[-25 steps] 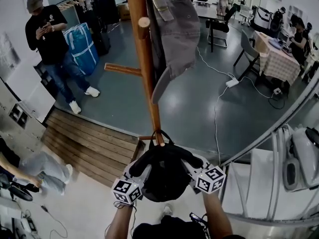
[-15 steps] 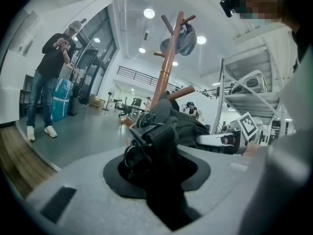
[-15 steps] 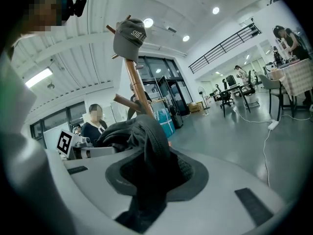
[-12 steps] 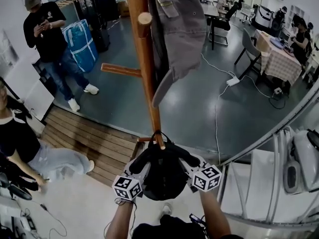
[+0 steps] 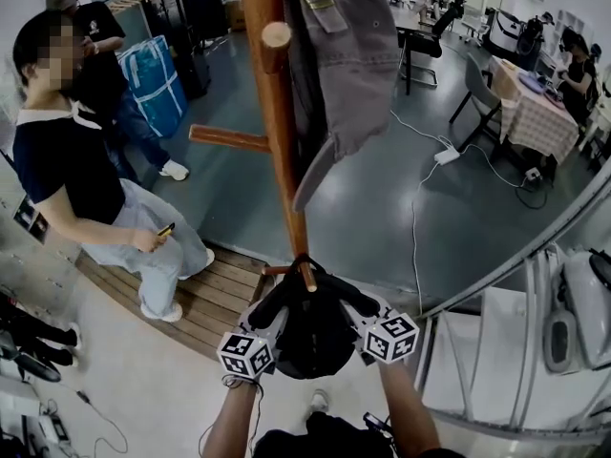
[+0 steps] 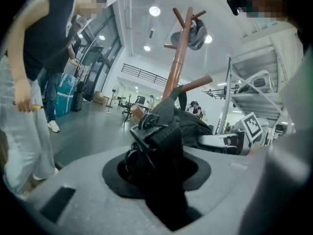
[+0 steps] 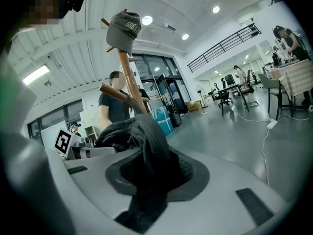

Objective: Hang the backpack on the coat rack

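A black backpack (image 5: 310,330) hangs between my two grippers at the bottom of the head view. Its top loop (image 5: 303,260) sits around the low peg (image 5: 306,277) of the wooden coat rack (image 5: 277,122). My left gripper (image 5: 271,321) grips the left shoulder strap (image 6: 161,138), and its jaws are opening with the strap still between them. My right gripper (image 5: 359,315) is shut on the right strap (image 7: 152,143). A grey cap (image 5: 348,60) hangs on an upper peg.
A person (image 5: 81,175) in a dark top and light trousers stands close on the left by a wooden slat platform (image 5: 215,299). A blue bag (image 5: 153,74) stands behind them. A white metal rack (image 5: 554,332) is at the right. A cable (image 5: 415,213) crosses the grey floor.
Both grippers and the backpack have sunk slightly at the low peg. A person has walked into the left of the head view, in front of the standing one.
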Motion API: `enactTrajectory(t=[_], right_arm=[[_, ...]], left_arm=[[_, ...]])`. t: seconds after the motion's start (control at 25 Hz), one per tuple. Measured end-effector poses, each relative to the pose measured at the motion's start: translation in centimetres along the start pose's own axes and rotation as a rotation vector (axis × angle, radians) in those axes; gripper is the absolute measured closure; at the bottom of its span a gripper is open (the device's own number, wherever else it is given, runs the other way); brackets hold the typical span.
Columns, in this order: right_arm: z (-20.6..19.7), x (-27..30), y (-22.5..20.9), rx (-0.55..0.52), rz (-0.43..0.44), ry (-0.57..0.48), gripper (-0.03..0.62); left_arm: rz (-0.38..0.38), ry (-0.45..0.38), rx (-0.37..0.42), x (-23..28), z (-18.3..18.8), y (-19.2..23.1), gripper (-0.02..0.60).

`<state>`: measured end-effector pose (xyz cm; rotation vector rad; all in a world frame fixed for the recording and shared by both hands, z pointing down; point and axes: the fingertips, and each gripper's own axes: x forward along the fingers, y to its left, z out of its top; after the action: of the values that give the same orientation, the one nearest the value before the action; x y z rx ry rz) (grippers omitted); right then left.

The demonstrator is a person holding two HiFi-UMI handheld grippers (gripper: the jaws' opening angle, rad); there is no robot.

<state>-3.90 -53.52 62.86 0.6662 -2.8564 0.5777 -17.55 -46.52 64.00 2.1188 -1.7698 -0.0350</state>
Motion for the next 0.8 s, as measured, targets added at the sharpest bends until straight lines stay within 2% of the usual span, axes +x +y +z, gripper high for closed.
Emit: enactTrajectory(t=[0.44,0.56,0.8], right_arm=[[-0.3,1.2,-1.3,-0.012,0.005,0.011,0.491],[-0.1,1.3,-1.6,0.015,0.006,0.017,0.466],[-0.4,1.1,-2.7,0.040,-0.051,0.021,0.416]], left_arm=[[0.012,0.015,0.011,1.4,-0.5,1.4,0.403],[0.009,0.022,0.020,1.4,-0.4,1.6,0.389],[0.018,0.062,0.048,1.4,-1.1,1.4,0.353]])
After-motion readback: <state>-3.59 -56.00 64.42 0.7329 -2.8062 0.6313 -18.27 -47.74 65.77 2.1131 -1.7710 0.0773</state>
